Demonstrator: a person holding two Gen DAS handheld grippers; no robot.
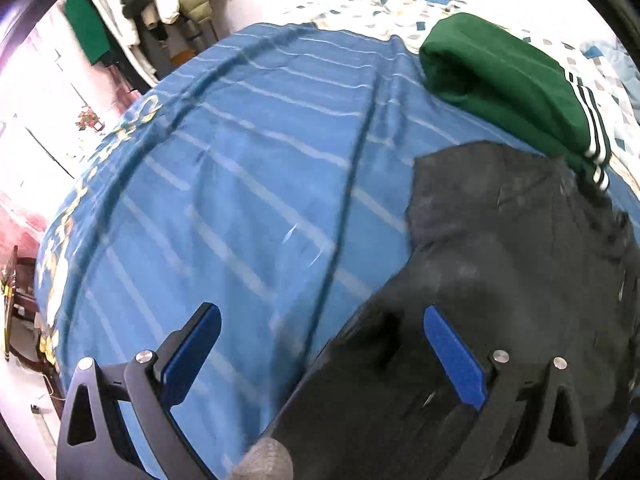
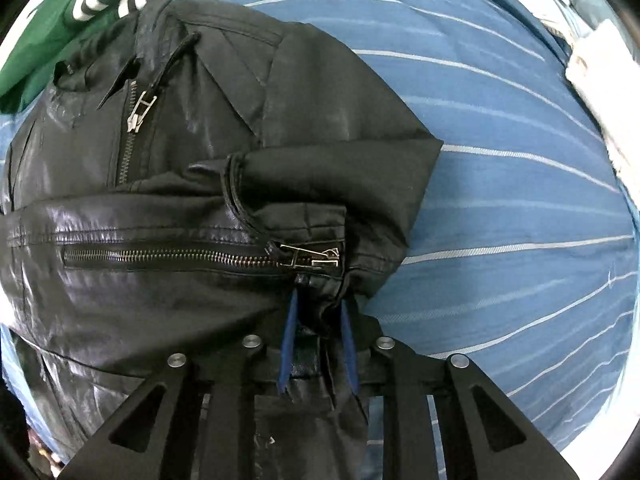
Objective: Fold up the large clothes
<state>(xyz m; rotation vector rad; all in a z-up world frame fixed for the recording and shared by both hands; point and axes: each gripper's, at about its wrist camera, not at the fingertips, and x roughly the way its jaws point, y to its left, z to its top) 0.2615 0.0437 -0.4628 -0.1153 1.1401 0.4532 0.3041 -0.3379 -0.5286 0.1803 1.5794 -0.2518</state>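
Note:
A black leather jacket point(image 2: 192, 184) with silver zippers lies on a blue striped bedsheet point(image 2: 500, 200). My right gripper point(image 2: 318, 308) is shut on the jacket's sleeve cuff, just below the sleeve's zipper pull point(image 2: 312, 258). The jacket also shows in the left wrist view point(image 1: 500, 260) as a dark mass at the lower right. My left gripper point(image 1: 320, 320) is open and empty above the bed, its right finger point(image 1: 452, 356) over the jacket's edge, its left finger point(image 1: 192, 356) over the sheet point(image 1: 240, 200).
A folded green garment point(image 1: 508, 80) with white-striped trim lies on the bed beyond the jacket; it also shows in the right wrist view point(image 2: 48, 28). A patterned quilt point(image 1: 360, 8) covers the far bed. Clothes point(image 1: 132, 4) hang at the upper left.

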